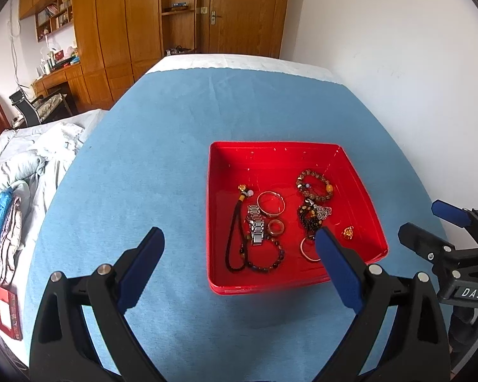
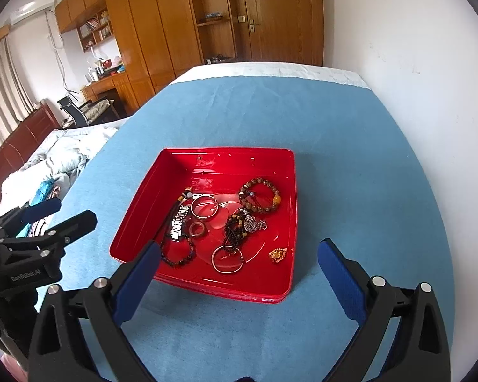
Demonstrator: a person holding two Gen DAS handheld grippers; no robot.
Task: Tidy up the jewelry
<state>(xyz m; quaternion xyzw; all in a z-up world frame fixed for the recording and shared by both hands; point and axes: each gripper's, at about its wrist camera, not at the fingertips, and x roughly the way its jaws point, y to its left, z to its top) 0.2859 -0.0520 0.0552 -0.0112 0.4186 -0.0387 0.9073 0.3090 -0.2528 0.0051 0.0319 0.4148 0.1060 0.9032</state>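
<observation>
A red tray (image 1: pixel 360 191) (image 2: pixel 133 232) sits on the blue table cover and holds several pieces of jewelry: a silver bangle (image 1: pixel 271 203) (image 2: pixel 204 207), a metal watch (image 1: pixel 255 226) (image 2: pixel 178 222), a brown bead bracelet (image 1: pixel 314 184) (image 2: pixel 260 194), a dark bead bracelet (image 1: pixel 266 256) (image 2: pixel 177 253), a small ring (image 1: pixel 276 226) (image 2: pixel 196 229), a gold charm (image 1: pixel 348 232) (image 2: pixel 278 254) and a second bangle (image 2: pixel 227 259). My left gripper (image 1: pixel 240 242) hovers open over the tray's near left side. My right gripper (image 2: pixel 240 256) hangs open above the tray's near edge. Both are empty.
The blue cover (image 1: pixel 162 146) ends at a white strip (image 1: pixel 239 62) at the far side. A white wall (image 1: pixel 398 63) runs along the right. A bed with rumpled bedding (image 1: pixel 25 172) lies to the left, with wooden cabinets (image 1: pixel 118 31) behind.
</observation>
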